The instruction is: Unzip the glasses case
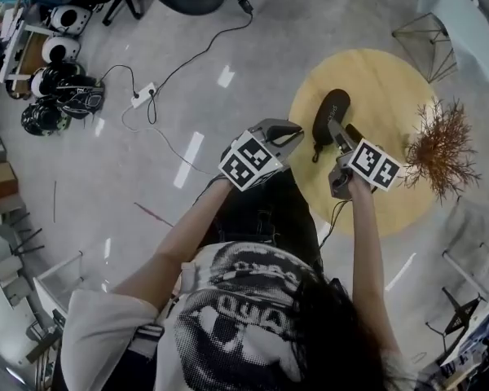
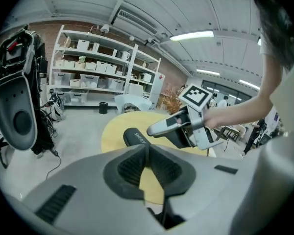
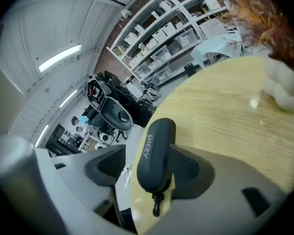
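Note:
A black zipped glasses case [image 1: 330, 111] lies on the round yellow table [image 1: 391, 80], near its left edge. In the right gripper view the case [image 3: 154, 148] sits between the spread jaws. It lies against the right pad [image 3: 188, 173], a gap separates it from the left pad [image 3: 105, 165], and its zipper pull [image 3: 157, 204] hangs at the near end. My right gripper [image 1: 336, 130] is open over the case's near end. My left gripper [image 1: 296, 131] hovers just left of the table, shut with nothing between its pads [image 2: 159, 168]. Its own view shows the case [image 2: 134, 137] ahead.
A dried brown branch plant [image 1: 444, 149] in a white pot [image 3: 284, 89] stands at the table's right side. On the floor at the left are helmets [image 1: 61, 96] and a power strip with cables [image 1: 143, 96]. A white chair [image 1: 464, 15] stands beyond the table, and shelving [image 2: 103, 72] lines the far wall.

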`<state>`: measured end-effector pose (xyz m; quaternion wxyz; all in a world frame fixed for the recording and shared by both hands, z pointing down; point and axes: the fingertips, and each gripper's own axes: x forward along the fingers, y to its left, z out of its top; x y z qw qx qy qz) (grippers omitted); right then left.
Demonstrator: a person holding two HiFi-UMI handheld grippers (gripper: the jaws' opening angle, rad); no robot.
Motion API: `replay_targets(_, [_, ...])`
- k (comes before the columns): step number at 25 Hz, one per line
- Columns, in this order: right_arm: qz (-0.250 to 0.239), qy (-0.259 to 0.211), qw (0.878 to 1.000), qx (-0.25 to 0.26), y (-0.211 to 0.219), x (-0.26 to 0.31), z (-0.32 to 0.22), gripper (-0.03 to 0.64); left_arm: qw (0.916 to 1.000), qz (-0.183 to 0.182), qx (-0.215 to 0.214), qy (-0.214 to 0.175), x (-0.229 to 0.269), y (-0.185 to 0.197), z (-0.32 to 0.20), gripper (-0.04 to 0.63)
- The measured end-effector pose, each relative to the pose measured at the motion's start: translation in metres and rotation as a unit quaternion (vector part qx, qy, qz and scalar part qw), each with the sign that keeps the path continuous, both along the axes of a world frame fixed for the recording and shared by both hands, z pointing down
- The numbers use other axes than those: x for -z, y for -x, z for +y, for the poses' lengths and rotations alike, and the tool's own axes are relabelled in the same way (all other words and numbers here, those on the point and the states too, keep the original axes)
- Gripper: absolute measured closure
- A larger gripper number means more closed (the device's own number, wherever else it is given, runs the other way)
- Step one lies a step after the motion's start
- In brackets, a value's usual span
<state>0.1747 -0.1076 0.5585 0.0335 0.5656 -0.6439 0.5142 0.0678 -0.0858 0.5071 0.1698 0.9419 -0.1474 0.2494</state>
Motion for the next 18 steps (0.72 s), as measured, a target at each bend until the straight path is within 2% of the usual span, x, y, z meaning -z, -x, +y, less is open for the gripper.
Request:
replay_targets(5, [0.023, -0.065, 0.997, -0.014, 0.007, 0.031, 0.014, 0.385, 0.9996, 0.010, -0.026, -0.009, 0.021, 0.002, -0.010, 0.578])
replay_targets(10, [0.042, -0.121, 0.990, -0.056, 0.024, 0.064, 0.025, 0.431, 0.9975, 0.015, -0.068, -0.011, 0.037, 0.014, -0.014, 0.578])
replay_targets(15, [0.083, -0.176, 0.976, -0.101, 0.055, 0.089, 0.028, 0.466, 0.9911, 0.019, -0.131, -0.016, 0.043, 0.036, -0.020, 0.578])
replay_targets(18, [0.083, -0.196, 0.967, -0.137, 0.083, 0.098, 0.028, 0.466, 0.9846, 0.023, -0.173, -0.019, 0.045, 0.056, -0.025, 0.578])
